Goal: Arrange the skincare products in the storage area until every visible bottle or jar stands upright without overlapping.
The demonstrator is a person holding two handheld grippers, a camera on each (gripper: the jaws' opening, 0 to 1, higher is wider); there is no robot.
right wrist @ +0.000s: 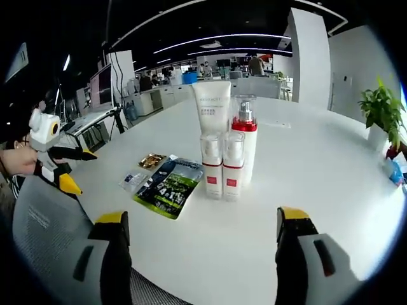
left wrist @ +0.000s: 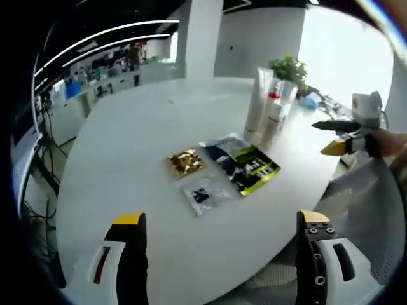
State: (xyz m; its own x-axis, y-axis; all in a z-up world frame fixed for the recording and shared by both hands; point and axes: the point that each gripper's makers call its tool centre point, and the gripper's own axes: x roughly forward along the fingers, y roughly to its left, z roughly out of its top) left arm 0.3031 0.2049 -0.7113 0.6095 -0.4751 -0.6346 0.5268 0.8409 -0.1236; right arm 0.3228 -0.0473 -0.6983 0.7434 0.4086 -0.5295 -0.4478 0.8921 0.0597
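Note:
On the white table (right wrist: 318,171), a tall white tube (right wrist: 212,108), a red-collared pump bottle (right wrist: 245,136) and two small white bottles with red labels (right wrist: 212,166) (right wrist: 233,168) stand upright, close together. In the left gripper view the same group (left wrist: 270,105) stands at the far right of the table (left wrist: 146,127). My right gripper (right wrist: 202,232) is open and empty, a short way in front of the bottles. My left gripper (left wrist: 220,235) is open too, off the table's near edge. Each gripper appears in the other's view, the right gripper (left wrist: 327,136) and the left gripper (right wrist: 79,170) both with jaws apart.
Flat sachets lie beside the bottles: a dark green-and-black packet (right wrist: 170,185) (left wrist: 245,165), a gold one (right wrist: 152,160) (left wrist: 185,162) and a small clear one (right wrist: 133,181) (left wrist: 205,194). A grey mesh chair back (right wrist: 44,248) is near the table edge. A potted plant (right wrist: 381,114) stands far right.

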